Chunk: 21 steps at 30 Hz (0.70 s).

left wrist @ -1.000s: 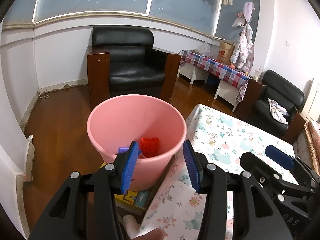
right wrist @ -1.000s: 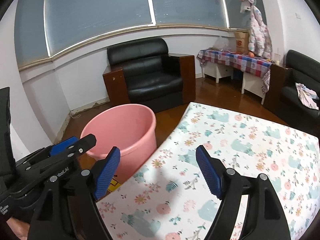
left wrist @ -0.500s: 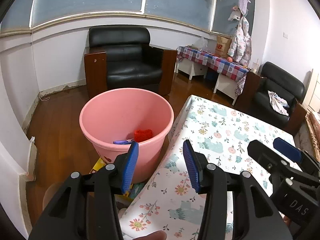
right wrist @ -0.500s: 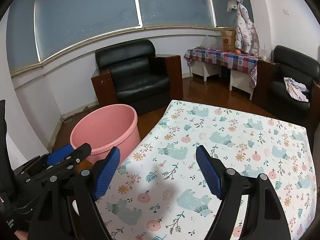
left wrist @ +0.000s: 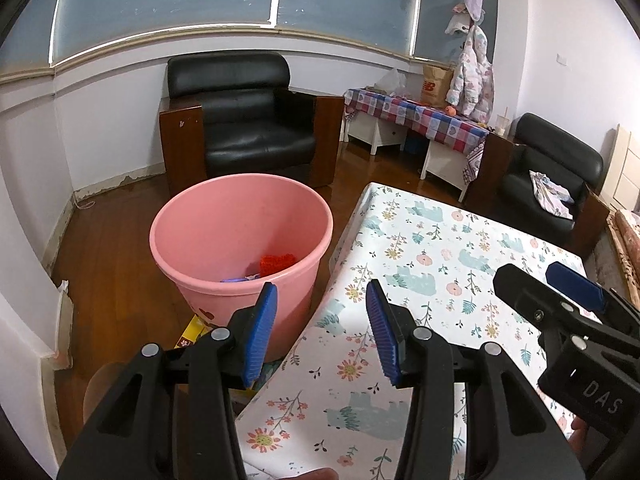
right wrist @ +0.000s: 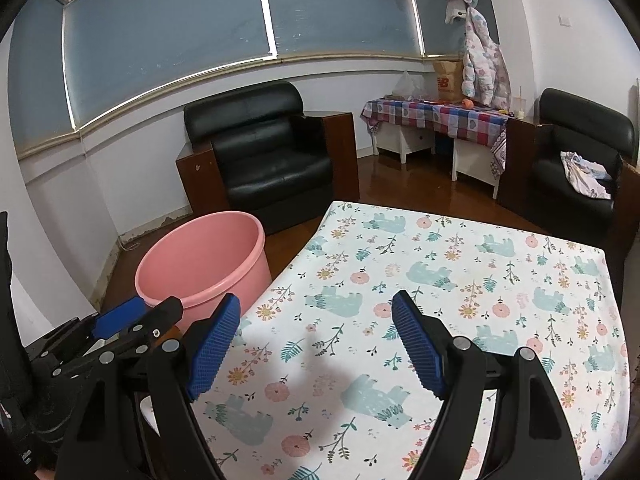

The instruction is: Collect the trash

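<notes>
Here, both tongs spread, empty: left gripper (left wrist: 322, 334), right gripper (right wrist: 316, 344); round pink plastic bucket (left wrist: 240, 240) beside floral tablecloth (right wrist: 440, 280).

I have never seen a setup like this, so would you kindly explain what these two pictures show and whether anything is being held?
There is no robot here: a person holds a two-finger tool in each hand, and each tool carries a wide-angle camera that looks forward along its fingers. One picture comes from the left gripper, the other from the right gripper. The blue pads are their fingertips. Both are open and hold nothing. Below them is a table under a cloth printed with flowers and bears; nothing lies on the part in view. Beside it, on the wooden floor, stands a pink bucket with a red item and a purple scrap in it, probably collected trash.
</notes>
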{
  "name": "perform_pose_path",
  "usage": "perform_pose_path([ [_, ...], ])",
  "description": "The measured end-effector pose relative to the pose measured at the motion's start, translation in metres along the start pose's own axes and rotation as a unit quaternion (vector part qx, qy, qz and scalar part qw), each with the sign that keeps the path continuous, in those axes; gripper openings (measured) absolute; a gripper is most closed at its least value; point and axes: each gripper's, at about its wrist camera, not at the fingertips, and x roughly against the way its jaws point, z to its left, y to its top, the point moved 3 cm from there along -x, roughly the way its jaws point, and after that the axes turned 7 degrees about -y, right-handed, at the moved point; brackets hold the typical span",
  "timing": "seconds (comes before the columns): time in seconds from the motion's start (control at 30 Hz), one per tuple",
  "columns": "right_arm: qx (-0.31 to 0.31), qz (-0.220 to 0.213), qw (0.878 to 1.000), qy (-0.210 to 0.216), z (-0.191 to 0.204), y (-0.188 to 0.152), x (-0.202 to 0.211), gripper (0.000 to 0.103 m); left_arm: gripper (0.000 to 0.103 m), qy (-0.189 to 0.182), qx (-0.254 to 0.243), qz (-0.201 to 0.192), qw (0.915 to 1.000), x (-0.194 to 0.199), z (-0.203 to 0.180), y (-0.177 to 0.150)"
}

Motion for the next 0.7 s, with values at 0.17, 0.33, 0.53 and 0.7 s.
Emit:
perform_pose_path([
  [0.17,-0.008,0.002,1.0,-0.003,-0.008,-0.001,0.0,0.077,0.047,-0.003,-0.008,0.0,1.0,0.0,-0.006,-0.001],
  [0.33,-0.011,0.002,1.0,-0.004,-0.011,-0.001,0.0,0.077,0.047,-0.007,-0.012,0.001,0.9999,0.0,-0.01,-0.002],
  [0.53,-0.011,0.003,1.0,-0.003,-0.011,-0.002,-0.001,0.077,0.047,-0.005,-0.017,-0.005,0.9998,0.002,-0.011,-0.002],
  [0.7,-0.012,0.003,1.0,-0.003,-0.011,-0.002,-0.001,0.077,0.047,-0.006,-0.016,-0.005,0.9998,0.001,-0.012,-0.002],
])
